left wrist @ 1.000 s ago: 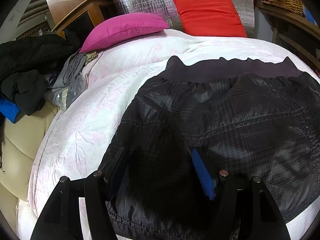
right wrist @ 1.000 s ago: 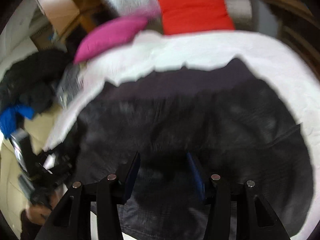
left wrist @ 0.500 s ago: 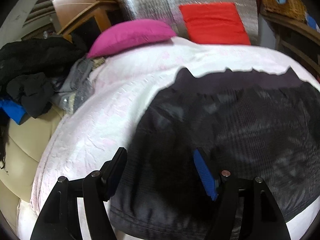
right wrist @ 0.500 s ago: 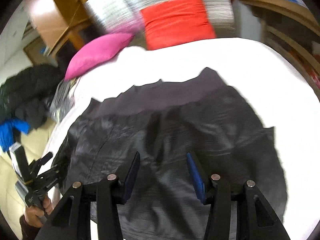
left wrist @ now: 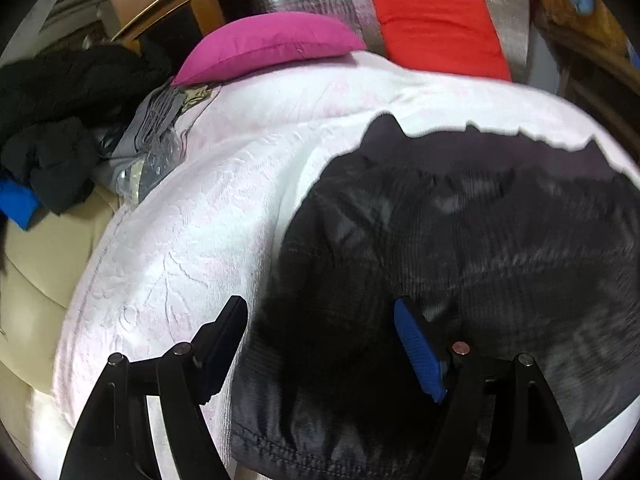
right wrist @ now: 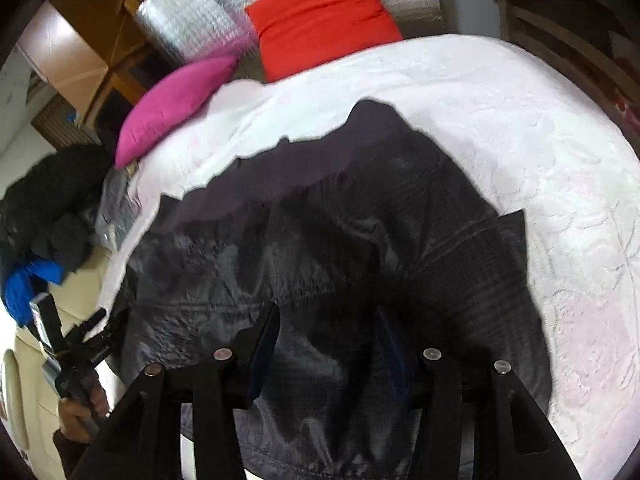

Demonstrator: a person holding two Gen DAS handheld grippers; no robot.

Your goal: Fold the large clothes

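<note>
Left gripper [left wrist: 320, 344]: tilted down over the near left edge of one dark garment [left wrist: 460, 260], its fingers just widened, released, nothing gripped. Right gripper [right wrist: 326, 344]: tilted down above the garment's middle, fingers apart, empty. Garment flat on white bed [left wrist: 192, 240]; beyond: one pink pillow [left wrist: 268, 46], one red cushion [left wrist: 440, 32]; clothes heap [left wrist: 60, 120] at left.

White bed [left wrist: 224, 208] w/ pillows, wood furniture [right wrist: 80, 40]

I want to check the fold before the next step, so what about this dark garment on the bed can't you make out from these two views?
- Left wrist view: the dark garment runs off the right edge; motion blur smears its weave.
- Right wrist view: its near hem lies behind the right tool, cut by the bottom edge.
- Whether it is a jacket or shorts: unclear.
- Left tool: open above the garment's left edge; contact cannot be told.
</note>
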